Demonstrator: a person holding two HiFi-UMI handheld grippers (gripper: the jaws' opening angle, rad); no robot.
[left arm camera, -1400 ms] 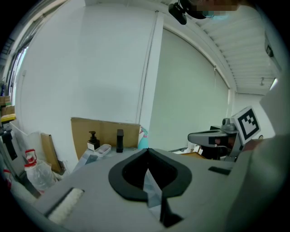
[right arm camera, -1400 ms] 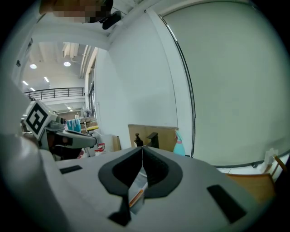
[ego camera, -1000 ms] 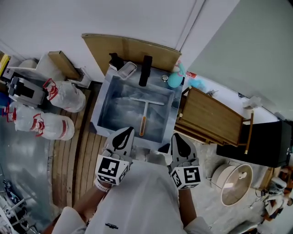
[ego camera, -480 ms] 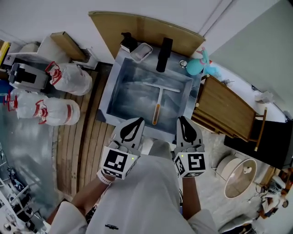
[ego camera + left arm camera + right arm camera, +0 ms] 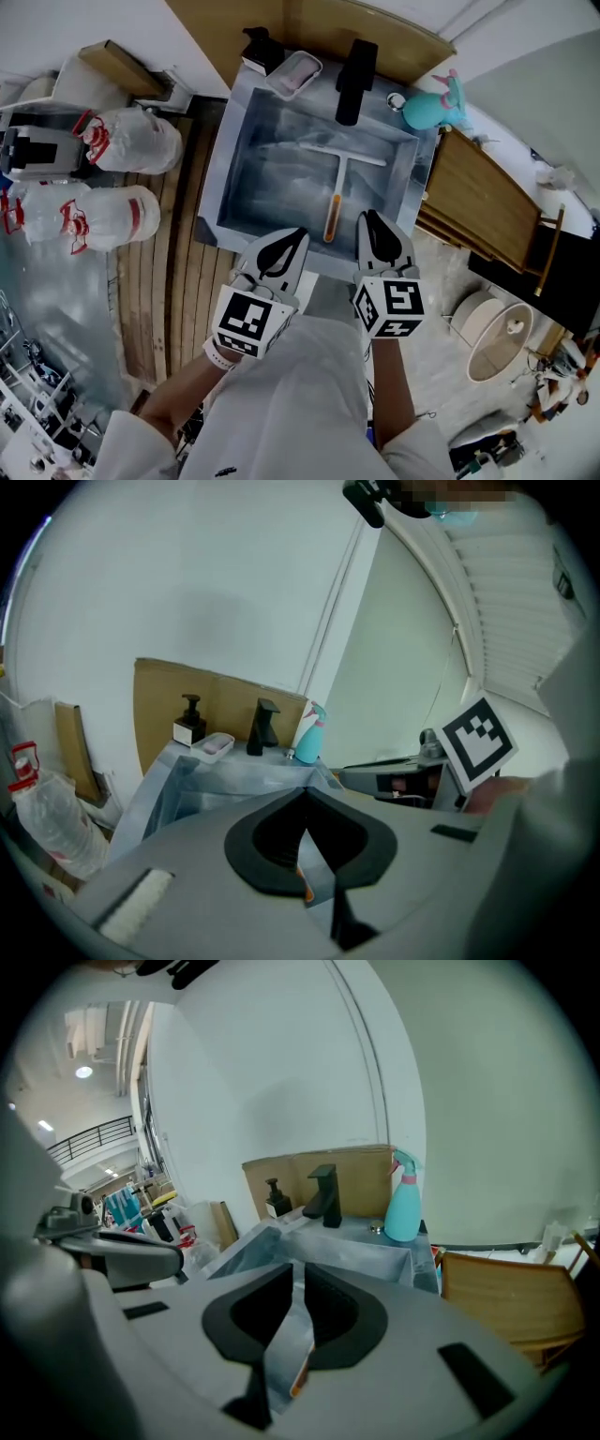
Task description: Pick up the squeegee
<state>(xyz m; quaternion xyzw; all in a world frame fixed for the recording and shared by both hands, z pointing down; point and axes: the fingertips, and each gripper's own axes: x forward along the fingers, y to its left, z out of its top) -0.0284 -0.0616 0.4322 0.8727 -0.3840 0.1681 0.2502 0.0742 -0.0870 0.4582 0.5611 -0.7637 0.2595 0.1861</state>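
The squeegee (image 5: pixel 338 184) lies flat in the basin of the steel sink (image 5: pixel 221 167), its white blade toward the tap and its orange handle end (image 5: pixel 330 226) toward me. My left gripper (image 5: pixel 299 232) is shut and empty, its tip over the sink's near rim just left of the handle end. My right gripper (image 5: pixel 369 217) is also shut and empty, just right of the handle end. A sliver of the orange handle shows below the closed jaws in the left gripper view (image 5: pixel 302 886) and in the right gripper view (image 5: pixel 301 1373).
A black tap (image 5: pixel 354 67), a soap dish (image 5: pixel 293 73) and a dark pump bottle (image 5: pixel 259 44) line the sink's far rim. A teal spray bottle (image 5: pixel 432 109) stands at its right corner. A wooden rack (image 5: pixel 480 214) is on the right, white bags (image 5: pixel 131 142) on the left.
Both grippers have come down and forward toward the sink's near rim, side by side. The squeegee has not moved. Both stay shut.
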